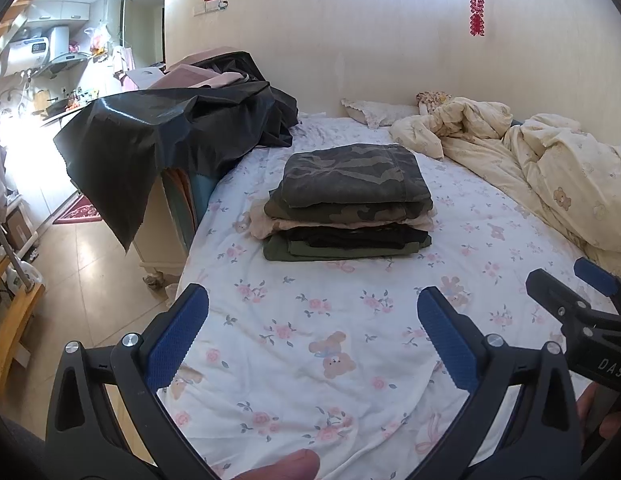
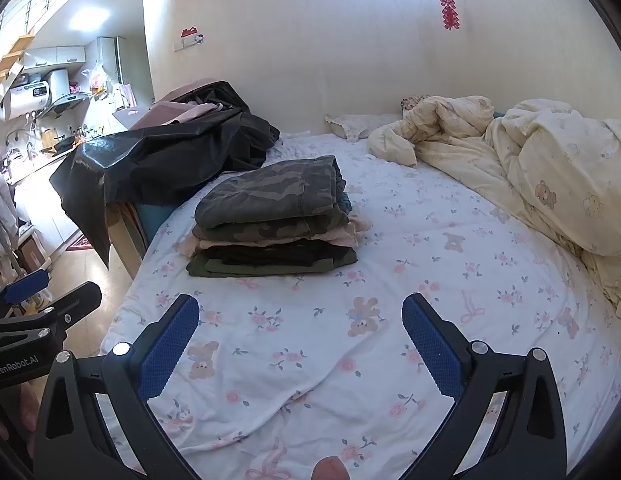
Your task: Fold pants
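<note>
A stack of folded pants point(image 1: 348, 204) lies on the floral bed sheet point(image 1: 310, 360), camouflage pair on top, then pink, black and olive ones below. It also shows in the right wrist view point(image 2: 272, 220). My left gripper point(image 1: 312, 308) is open and empty, held above the sheet in front of the stack. My right gripper point(image 2: 300, 316) is open and empty too, beside the left one, a little further right. The right gripper shows at the right edge of the left wrist view point(image 1: 566, 284); the left gripper shows at the left edge of the right wrist view point(image 2: 58, 292).
A crumpled cream quilt point(image 1: 530, 160) and a pillow point(image 1: 374, 112) lie at the far right of the bed. A black plastic sheet point(image 1: 170, 128) covers a cabinet at the bed's left side. Tiled floor point(image 1: 70, 300) and a kitchen lie further left.
</note>
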{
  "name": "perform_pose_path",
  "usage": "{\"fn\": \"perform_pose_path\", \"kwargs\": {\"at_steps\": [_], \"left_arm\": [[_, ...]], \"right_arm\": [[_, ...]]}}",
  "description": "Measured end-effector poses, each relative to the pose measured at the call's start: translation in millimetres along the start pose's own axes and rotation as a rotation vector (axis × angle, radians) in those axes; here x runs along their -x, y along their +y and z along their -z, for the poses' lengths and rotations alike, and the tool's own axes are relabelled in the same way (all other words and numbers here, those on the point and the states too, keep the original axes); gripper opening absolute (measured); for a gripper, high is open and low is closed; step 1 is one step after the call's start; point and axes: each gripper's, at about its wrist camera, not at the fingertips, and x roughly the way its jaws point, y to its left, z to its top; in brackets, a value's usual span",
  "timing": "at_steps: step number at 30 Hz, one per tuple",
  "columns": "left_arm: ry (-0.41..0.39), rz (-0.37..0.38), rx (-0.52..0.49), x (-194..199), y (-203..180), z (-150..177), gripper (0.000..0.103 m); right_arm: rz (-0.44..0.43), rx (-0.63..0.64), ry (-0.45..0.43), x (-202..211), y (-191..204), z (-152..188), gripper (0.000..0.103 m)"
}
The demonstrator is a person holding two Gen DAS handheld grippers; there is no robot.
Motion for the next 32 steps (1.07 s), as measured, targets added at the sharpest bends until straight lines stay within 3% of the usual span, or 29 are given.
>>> {"fn": "perform_pose_path", "kwargs": {"at_steps": [32], "left_arm": [[-0.015,0.0,0.006,4.6,-1.1,1.5,0.103]], "right_arm": [[-0.016,-0.012,-0.015,3.1,0.8,0.2,0.103]]}}
